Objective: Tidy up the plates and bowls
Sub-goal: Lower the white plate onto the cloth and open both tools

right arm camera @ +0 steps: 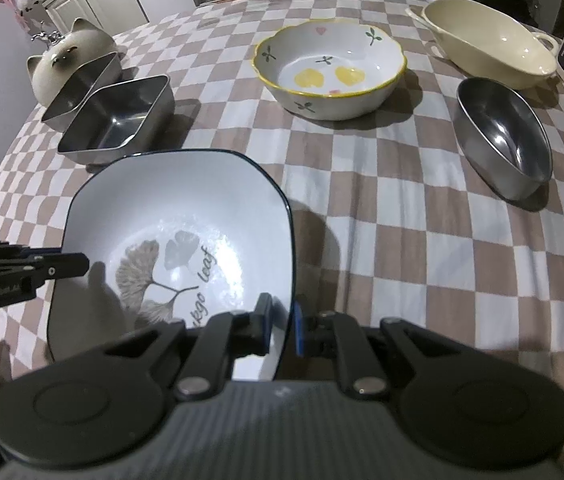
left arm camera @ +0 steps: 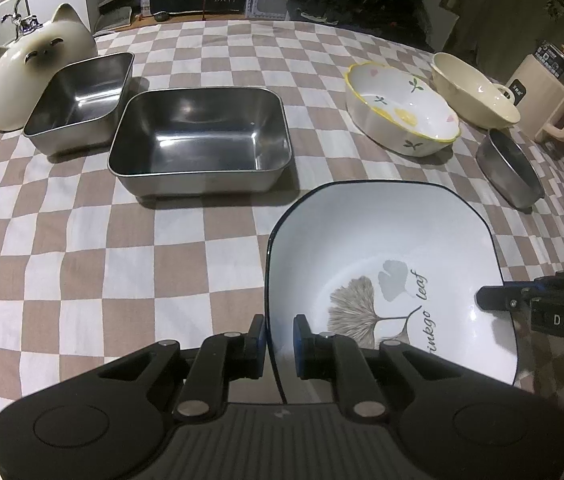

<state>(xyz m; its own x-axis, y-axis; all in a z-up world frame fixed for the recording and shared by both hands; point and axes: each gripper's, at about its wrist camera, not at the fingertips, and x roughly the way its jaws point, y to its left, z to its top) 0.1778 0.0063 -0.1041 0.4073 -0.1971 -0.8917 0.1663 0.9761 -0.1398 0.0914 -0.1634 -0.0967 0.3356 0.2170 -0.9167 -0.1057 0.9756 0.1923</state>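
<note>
A white square bowl (left arm camera: 386,240) with a dark rim and a ginkgo leaf print is held over the checked tablecloth by both grippers. My left gripper (left arm camera: 279,340) is shut on its left rim, one pad inside and one outside. My right gripper (right arm camera: 282,330) is shut on the bowl (right arm camera: 178,208) at its right rim. Each gripper's fingers (left arm camera: 498,298) show at the other view's edge. A flowered bowl (left arm camera: 402,110), a cream handled bowl (left arm camera: 478,94), a round steel bowl (left arm camera: 510,168) and two steel trays, one large (left arm camera: 202,140) and one small (left arm camera: 82,100), stand on the table.
A ceramic cat-shaped pot (left arm camera: 34,60) stands at the far left behind the small tray. A cream kettle (left arm camera: 558,96) sits at the far right edge. A sign and dark clutter lie beyond the table's far edge. Bare checked cloth (left arm camera: 102,280) lies at the near left.
</note>
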